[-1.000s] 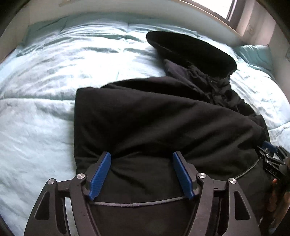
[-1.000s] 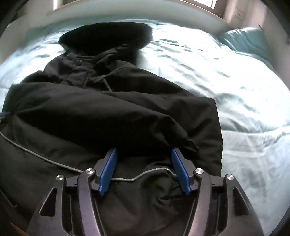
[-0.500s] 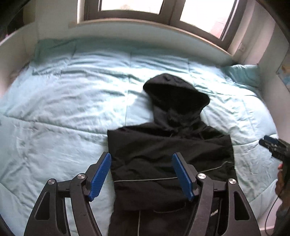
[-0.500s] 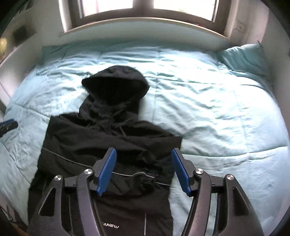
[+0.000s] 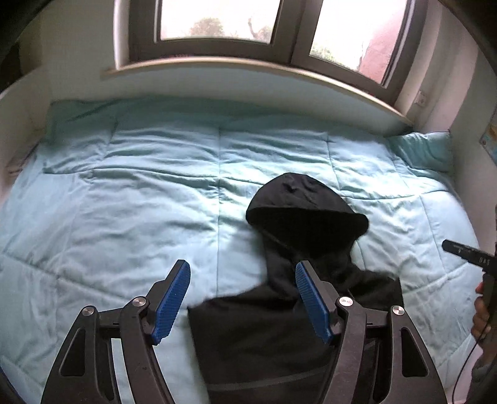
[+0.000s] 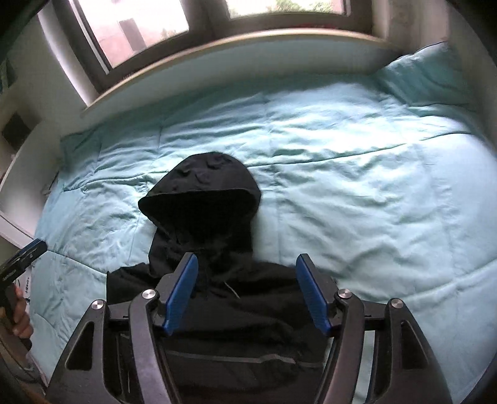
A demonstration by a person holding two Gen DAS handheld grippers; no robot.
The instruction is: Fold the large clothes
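Observation:
A black hooded jacket (image 5: 273, 329) lies on the light blue quilt, its sides folded in over the body and its hood (image 5: 306, 214) spread flat toward the window. It also shows in the right wrist view (image 6: 223, 298), hood (image 6: 202, 192) at the far end. My left gripper (image 5: 242, 298) is open and empty, held above the jacket's near left part. My right gripper (image 6: 247, 292) is open and empty, above the jacket's chest. The right gripper's tip shows at the right edge of the left wrist view (image 5: 466, 253), the left gripper's tip at the left edge of the right wrist view (image 6: 23, 259).
The quilt (image 5: 130, 199) covers a wide bed (image 6: 372, 192). A blue pillow (image 5: 422, 149) lies at the far right corner (image 6: 431, 71). A white headboard ledge (image 5: 248, 80) and a window (image 5: 236, 25) stand behind the bed. White walls close both sides.
Both grippers have lifted and pulled back from the jacket, from low over the folded body to high above it. The view now takes in the whole bed and the window. The jaws stayed open.

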